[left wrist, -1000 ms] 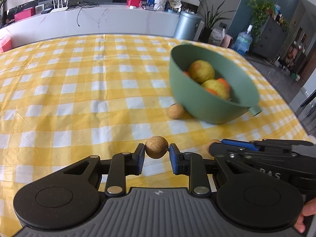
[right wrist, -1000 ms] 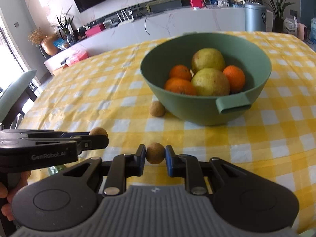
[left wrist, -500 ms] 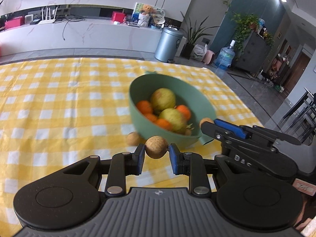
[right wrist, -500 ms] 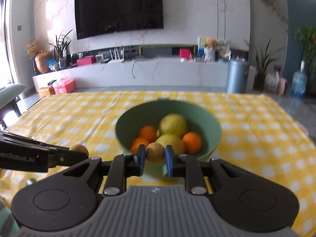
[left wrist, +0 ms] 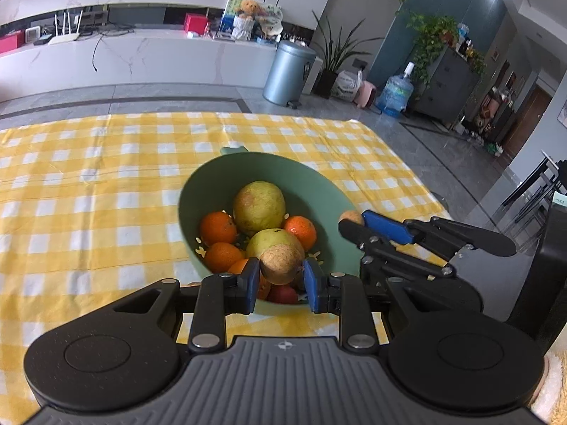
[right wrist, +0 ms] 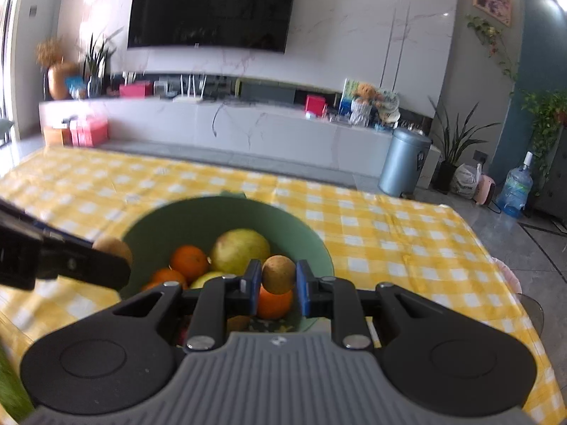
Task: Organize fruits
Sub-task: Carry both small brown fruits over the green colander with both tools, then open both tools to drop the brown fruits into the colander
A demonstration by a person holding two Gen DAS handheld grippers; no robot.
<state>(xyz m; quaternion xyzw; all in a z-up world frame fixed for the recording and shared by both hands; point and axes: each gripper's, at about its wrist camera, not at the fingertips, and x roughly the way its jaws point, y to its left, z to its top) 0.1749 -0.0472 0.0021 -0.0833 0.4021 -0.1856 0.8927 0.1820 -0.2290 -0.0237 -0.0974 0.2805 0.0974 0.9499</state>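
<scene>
A green bowl (left wrist: pixel 198 191) (right wrist: pixel 170 216) on the yellow checked tablecloth holds two yellow-green pears (left wrist: pixel 258 207) (right wrist: pixel 244 249) and several oranges (left wrist: pixel 218 226) (right wrist: pixel 189 262). My left gripper (left wrist: pixel 280 279) is shut on a small brown round fruit (left wrist: pixel 280 264) above the bowl's near side. My right gripper (right wrist: pixel 278 285) is shut on a similar small brown fruit (right wrist: pixel 278 273) over the bowl. In the left wrist view the right gripper (left wrist: pixel 349 225) shows beside the bowl's right rim with its fruit (left wrist: pixel 350 216). In the right wrist view the left gripper's fingers (right wrist: pixel 88 265) and fruit (right wrist: pixel 113 248) show at left.
The tablecloth (left wrist: pixel 88 177) (right wrist: pixel 407 233) covers the table, whose far and right edges drop to a grey floor. A metal bin (left wrist: pixel 288 71), plants and a water bottle (left wrist: pixel 395 94) stand beyond it.
Both grippers rose and moved forward over the bowl, each still gripping its small brown fruit. The third small fruit on the cloth beside the bowl is no longer in view.
</scene>
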